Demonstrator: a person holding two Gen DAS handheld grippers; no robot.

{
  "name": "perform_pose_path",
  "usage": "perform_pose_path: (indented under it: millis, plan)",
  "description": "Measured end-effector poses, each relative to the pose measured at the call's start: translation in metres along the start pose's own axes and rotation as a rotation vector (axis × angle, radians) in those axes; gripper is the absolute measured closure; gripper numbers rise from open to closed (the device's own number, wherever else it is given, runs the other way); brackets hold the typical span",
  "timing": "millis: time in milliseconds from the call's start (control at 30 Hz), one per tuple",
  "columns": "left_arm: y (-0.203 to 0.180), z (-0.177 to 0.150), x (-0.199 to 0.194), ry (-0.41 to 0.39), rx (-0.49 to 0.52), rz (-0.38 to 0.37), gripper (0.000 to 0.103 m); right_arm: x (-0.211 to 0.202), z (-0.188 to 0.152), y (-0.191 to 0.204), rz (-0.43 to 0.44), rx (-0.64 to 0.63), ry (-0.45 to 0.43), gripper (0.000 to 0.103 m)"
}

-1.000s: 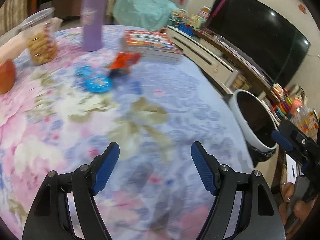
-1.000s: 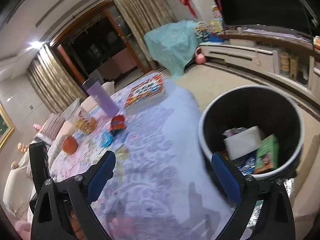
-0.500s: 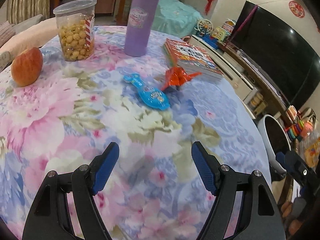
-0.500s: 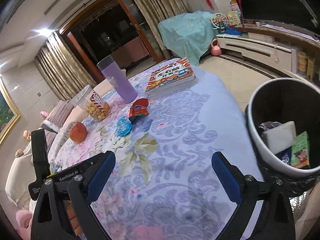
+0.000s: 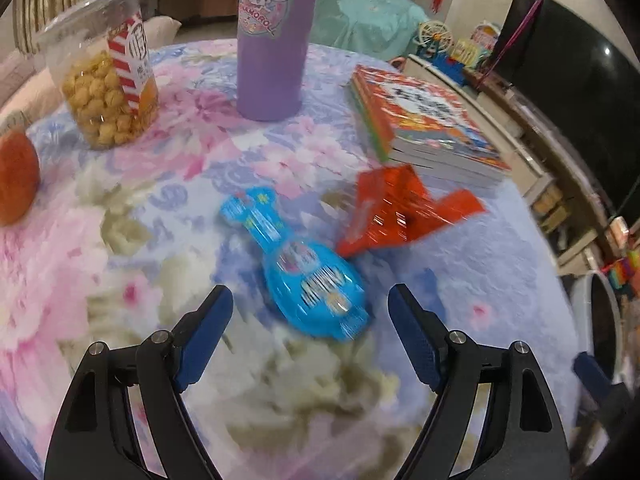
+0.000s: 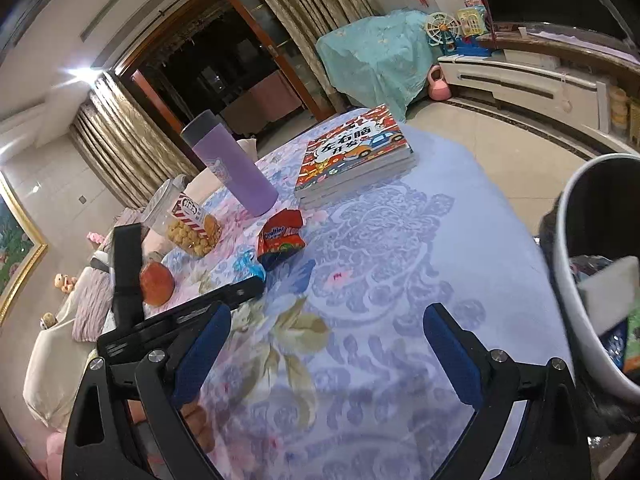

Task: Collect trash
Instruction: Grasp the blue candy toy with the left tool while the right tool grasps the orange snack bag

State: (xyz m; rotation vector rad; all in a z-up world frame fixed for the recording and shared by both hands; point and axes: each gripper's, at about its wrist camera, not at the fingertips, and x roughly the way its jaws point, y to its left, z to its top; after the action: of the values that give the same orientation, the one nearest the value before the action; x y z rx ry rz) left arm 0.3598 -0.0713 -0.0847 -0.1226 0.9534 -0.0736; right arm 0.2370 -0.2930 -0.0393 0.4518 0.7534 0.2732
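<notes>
the blue wrapper (image 5: 306,268) lies on the tabletop (image 5: 500,280) at frame centre, just ahead between the empty, opening left tongs (image 5: 310,312), long axis running upper left; right tongs (image 6: 326,344) apart, farther.

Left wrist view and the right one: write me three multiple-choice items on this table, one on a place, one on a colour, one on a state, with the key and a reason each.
1. Where does the orange wrapper lie?
A. Inside the bin
B. On the tablecloth beside the stack of books
C. On top of the snack jar

2. What colour is the tall tumbler?
A. Purple
B. Green
C. Black

3. How does the left gripper stand towards the blue wrapper?
A. Clamped on it
B. Carrying it over the bin
C. Jaws apart, the wrapper just ahead, untouched

Key: 1 B, it rests on the cloth at the near edge of the books. 2 A, its body is lilac with a cartoon sticker. 3 C, the jaws are opening and nothing lies between the pads.
</notes>
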Motion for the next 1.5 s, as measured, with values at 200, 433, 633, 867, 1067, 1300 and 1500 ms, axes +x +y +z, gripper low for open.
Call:
perform_pose_path:
  millis: [200,433,633,867,1067,1300,1500]
  plan:
    - [0.025,-0.005,0.001,-0.026,0.042,0.011,0.072,0.027,0.012,-0.003,0.028,0.025,0.018,0.005]
    - [0.065,-0.034,-0.033,-0.037,0.018,-0.067,0.088,0.062,0.019,0.016,0.061,0.0,0.027,0.005]
    - [0.093,-0.06,-0.056,-0.018,-0.016,-0.166,0.088,0.096,0.023,0.05,0.061,-0.082,0.03,0.006]
    - [0.111,-0.07,-0.061,-0.027,-0.081,-0.22,0.087,0.133,0.028,0.057,0.004,-0.087,0.041,0.02]
    - [0.117,-0.072,-0.064,-0.046,-0.11,-0.186,0.086,0.126,0.028,0.049,-0.016,-0.063,0.024,0.076]
    - [0.116,-0.071,-0.069,-0.073,-0.115,-0.126,0.047,0.076,0.002,0.047,0.026,-0.071,0.005,0.077]
    - [0.127,-0.065,-0.066,-0.089,-0.184,0.011,0.029,0.023,-0.032,0.048,0.06,-0.103,0.0,0.077]
